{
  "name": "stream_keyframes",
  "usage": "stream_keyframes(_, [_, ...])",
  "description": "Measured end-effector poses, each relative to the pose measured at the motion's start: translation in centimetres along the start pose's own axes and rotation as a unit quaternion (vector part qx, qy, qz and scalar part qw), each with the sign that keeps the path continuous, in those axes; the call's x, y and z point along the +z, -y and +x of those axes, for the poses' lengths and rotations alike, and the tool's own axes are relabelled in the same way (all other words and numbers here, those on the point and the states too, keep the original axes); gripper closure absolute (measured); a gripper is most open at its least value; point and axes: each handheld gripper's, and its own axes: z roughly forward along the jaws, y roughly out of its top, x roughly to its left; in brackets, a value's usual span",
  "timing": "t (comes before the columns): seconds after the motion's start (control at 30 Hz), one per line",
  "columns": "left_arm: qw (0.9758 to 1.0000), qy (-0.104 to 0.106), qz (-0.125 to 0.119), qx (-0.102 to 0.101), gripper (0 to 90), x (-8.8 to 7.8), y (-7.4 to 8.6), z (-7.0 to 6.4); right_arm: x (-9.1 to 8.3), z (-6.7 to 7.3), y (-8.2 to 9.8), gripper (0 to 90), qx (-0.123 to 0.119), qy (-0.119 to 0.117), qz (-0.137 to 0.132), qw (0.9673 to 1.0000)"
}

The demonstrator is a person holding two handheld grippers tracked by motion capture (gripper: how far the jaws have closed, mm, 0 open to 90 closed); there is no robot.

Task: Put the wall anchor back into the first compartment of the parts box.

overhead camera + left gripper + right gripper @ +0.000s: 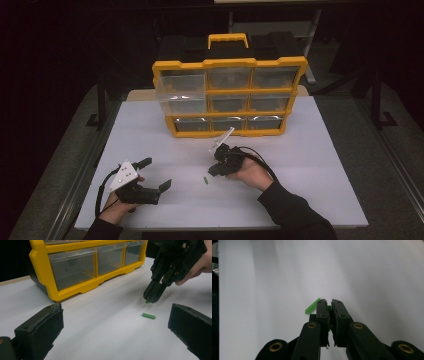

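A small green ribbed piece point(205, 180) point(148, 315) point(312, 307) lies flat on the white table point(310, 165). My right gripper point(214, 171) point(151, 298) point(329, 301) points down at the table just beside it. Its jaws are shut on a second small green piece point(148, 301) point(329, 308), which peeks out at the tip. My left gripper point(157, 173) point(115, 322) rests low at the table's front left. It stands wide open with nothing between its fingers and faces the lying green piece.
A yellow organizer point(230, 64) point(40, 257) with clear drawers stands upright at the back middle of the table. Its top-left drawer point(181, 87) is pulled out a little. Bare white table lies in front of and to either side of it.
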Motion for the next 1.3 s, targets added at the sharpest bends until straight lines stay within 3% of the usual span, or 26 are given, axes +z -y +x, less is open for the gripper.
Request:
stream_keyframes(0.63, [1.0000, 0.002, 0.004, 0.001, 0.0, 0.0, 0.0, 0.0, -2.4, -0.5, -0.4, 84.1, 0.024, -0.018, -0.019, 0.9994])
stream_keyframes(1.3, [1.0000, 0.002, -0.002, 0.001, 0.0, 0.0, -0.1, -0.1, -4.8, -0.8, -1.6, 83.9, 0.020, -0.019, -0.041, 0.9988])
